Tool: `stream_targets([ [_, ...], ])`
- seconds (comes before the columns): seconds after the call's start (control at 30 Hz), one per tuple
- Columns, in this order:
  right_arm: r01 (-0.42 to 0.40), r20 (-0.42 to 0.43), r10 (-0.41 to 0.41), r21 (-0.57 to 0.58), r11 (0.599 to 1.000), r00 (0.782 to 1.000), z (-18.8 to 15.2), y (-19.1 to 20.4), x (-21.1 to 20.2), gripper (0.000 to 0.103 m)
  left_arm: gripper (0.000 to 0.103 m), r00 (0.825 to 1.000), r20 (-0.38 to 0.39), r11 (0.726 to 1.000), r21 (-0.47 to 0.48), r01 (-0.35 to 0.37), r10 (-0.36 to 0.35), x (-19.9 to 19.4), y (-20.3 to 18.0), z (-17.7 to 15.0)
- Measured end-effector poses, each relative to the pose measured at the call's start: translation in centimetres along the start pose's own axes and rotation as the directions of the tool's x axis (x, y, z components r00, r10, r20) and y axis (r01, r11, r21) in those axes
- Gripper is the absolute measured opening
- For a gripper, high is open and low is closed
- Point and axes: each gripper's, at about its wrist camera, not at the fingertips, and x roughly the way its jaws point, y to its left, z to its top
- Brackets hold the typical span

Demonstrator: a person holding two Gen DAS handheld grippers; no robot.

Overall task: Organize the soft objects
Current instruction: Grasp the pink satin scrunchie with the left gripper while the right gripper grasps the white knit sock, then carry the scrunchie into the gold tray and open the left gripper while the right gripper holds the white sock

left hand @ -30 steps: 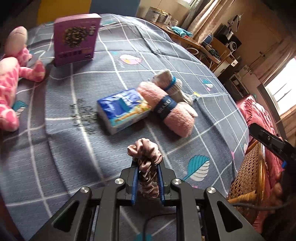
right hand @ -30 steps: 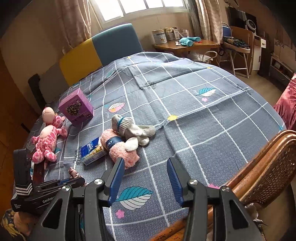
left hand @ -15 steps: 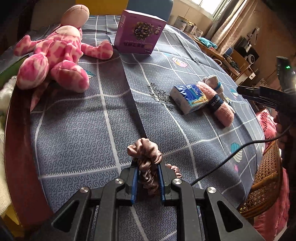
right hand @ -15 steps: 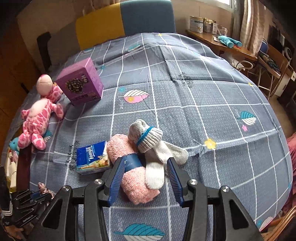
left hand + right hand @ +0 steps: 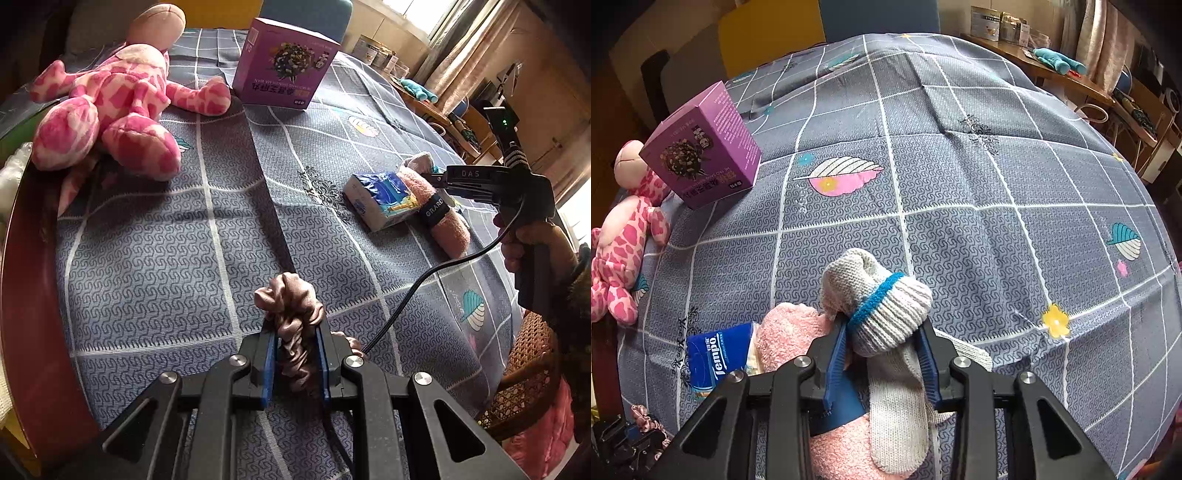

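Tilted steeply down, the left gripper clamps a brown satin scrunchie, while the right gripper, jaws just closing, pinches a rolled grey knitted sock.

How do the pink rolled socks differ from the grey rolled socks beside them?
The pink rolled socks are fluffy with a dark band, while the grey rolled socks are ribbed knit with a blue band. The pink pair lies free on the bedspread and touches the tissue pack; the grey pair sits between the fingers of the right gripper, which have just been closing on it. Both are soft bundles lying side by side.
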Motion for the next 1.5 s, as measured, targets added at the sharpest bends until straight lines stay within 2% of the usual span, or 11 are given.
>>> stream_targets([
  [0.17,-0.024,-0.028,0.025,0.033,0.999,0.999,0.0,-0.4,0.7,0.039,0.017,1.000,0.023,1.000,0.002,-0.020,0.020,-0.1,-0.2,-0.2],
  [0.4,-0.002,-0.020,0.002,0.015,1.000,1.000,-0.1,-0.4,1.5,0.044,0.016,0.996,0.070,0.998,0.028,-0.065,0.063,-1.0,-1.0,-0.3],
  [0.6,0.031,-0.008,-0.032,-0.035,0.999,0.999,-0.3,0.3,1.6,0.045,0.016,0.988,0.123,0.995,0.025,-0.094,0.090,-3.3,-1.3,0.0],
  [1.0,0.042,0.007,-0.042,-0.065,0.997,0.999,-0.5,0.6,1.5,0.046,0.016,0.943,0.281,0.982,0.000,-0.188,0.181,-10.3,-0.9,0.1],
  [1.5,0.055,0.012,-0.054,-0.077,0.995,0.998,-0.6,0.8,1.5,0.046,0.016,0.899,0.353,0.966,-0.069,-0.250,0.258,-14.7,1.6,-1.1],
])
